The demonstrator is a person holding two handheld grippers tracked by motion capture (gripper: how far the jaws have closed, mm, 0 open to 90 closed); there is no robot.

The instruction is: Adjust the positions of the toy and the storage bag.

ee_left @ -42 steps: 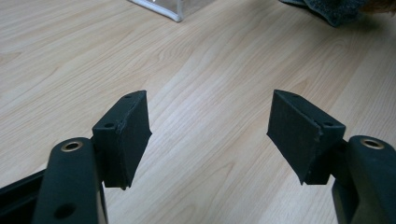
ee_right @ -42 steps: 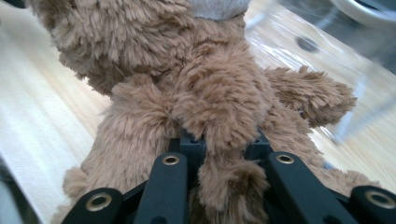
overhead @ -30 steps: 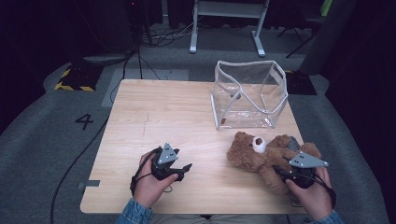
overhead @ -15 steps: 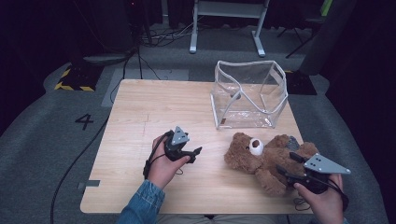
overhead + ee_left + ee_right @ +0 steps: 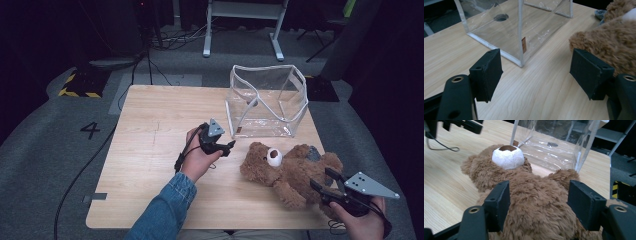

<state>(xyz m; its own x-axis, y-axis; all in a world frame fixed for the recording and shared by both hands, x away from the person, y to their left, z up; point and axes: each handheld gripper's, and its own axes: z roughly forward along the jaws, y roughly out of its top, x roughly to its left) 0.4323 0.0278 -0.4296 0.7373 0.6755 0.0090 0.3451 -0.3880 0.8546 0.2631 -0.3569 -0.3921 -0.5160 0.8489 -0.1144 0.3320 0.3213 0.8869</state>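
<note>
The left gripper (image 5: 227, 146) has travelled up the worktop (image 5: 150, 150) from near its front edge toward the middle, and now sits just beside the bear (image 5: 285, 170) and near the clear bag (image 5: 265, 100). The right gripper (image 5: 327, 181) has let go of the bear, its jaws having just opened, and pulled back; the bear has shifted slightly.

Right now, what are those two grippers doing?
Left gripper: open, empty, near the bag.
Right gripper: jaws just opened, either side of the teddy.
</note>
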